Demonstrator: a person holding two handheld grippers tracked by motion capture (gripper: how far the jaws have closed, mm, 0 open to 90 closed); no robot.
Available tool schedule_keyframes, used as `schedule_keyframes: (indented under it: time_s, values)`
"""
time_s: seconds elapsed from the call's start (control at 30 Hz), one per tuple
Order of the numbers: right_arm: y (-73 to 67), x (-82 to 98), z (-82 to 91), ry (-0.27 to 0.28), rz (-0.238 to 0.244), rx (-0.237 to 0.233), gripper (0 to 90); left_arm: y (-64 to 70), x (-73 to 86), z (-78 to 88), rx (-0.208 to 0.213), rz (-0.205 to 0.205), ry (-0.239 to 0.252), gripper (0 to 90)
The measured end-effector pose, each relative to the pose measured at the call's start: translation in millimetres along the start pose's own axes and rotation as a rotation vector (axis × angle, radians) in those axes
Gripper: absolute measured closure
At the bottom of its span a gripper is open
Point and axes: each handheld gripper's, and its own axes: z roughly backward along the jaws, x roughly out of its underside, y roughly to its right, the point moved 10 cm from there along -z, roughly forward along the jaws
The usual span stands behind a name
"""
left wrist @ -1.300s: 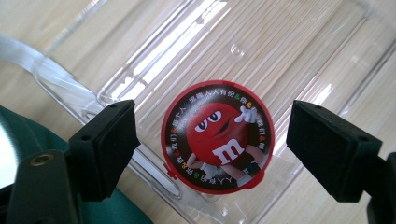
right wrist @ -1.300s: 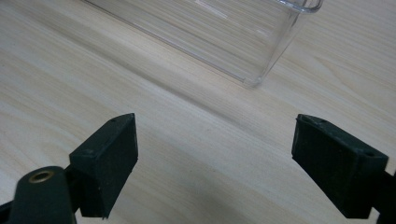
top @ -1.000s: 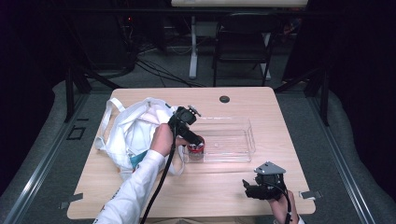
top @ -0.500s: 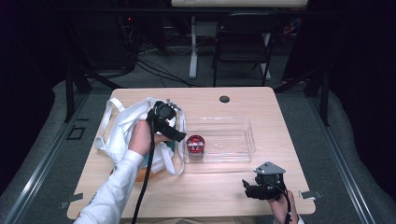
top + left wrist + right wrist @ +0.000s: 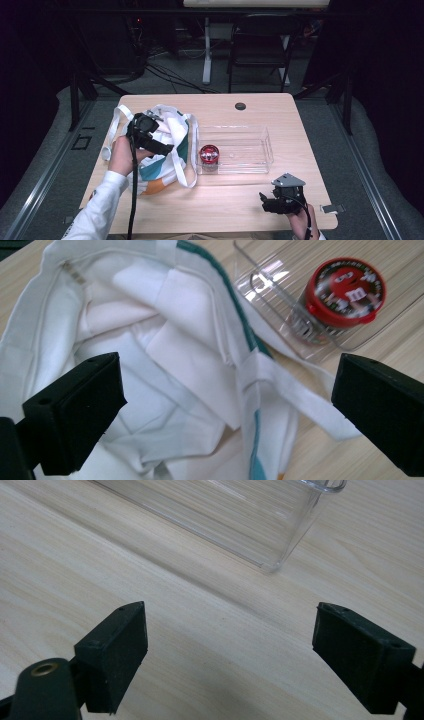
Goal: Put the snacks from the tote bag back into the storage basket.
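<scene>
In the left gripper view the tote bag (image 5: 165, 365) runs off the left and bottom edges, and its folds hide whatever lies inside. The clear tray (image 5: 280, 325) is cut by the top and right edges there — the print on the red lid (image 5: 346, 290) is too blurred to read. In the right gripper view the tray's (image 5: 225, 520) far part leaves the frame at the top.

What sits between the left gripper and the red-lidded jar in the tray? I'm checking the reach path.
In the left gripper view, the white bag's strap and the clear tray's near wall lie between the left gripper and the jar.
</scene>
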Motion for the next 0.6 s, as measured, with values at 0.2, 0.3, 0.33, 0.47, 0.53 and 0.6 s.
schedule_keyframes:
  time_s: [0.2,0.3,0.33,0.47,0.53,0.6]
  values:
    - [-0.7,-0.1,-0.1,0.001,-0.001,-0.002,13.9,-17.5,30.1,4.3,-0.037,0.045,0.007,0.7]
    - [-1.2,-0.3,-0.3,0.003,0.002,-0.007,14.0,-23.4,46.0,6.8,-0.047,0.064,0.001,0.6]
    - [-1.2,-0.1,-0.3,0.001,0.001,-0.007,13.9,-24.9,51.2,7.0,-0.051,0.073,0.002,0.6]
    - [-0.8,0.1,-0.5,-0.001,0.007,-0.003,14.0,-29.4,72.3,6.2,-0.060,0.100,-0.007,0.6]
    - [-0.8,0.0,-0.7,0.000,0.008,0.000,13.9,-31.1,82.9,6.7,-0.067,0.109,-0.012,0.6]
    - [-0.7,0.2,-0.6,-0.001,0.008,-0.001,14.0,-32.2,90.8,7.6,-0.071,0.117,-0.005,0.6]
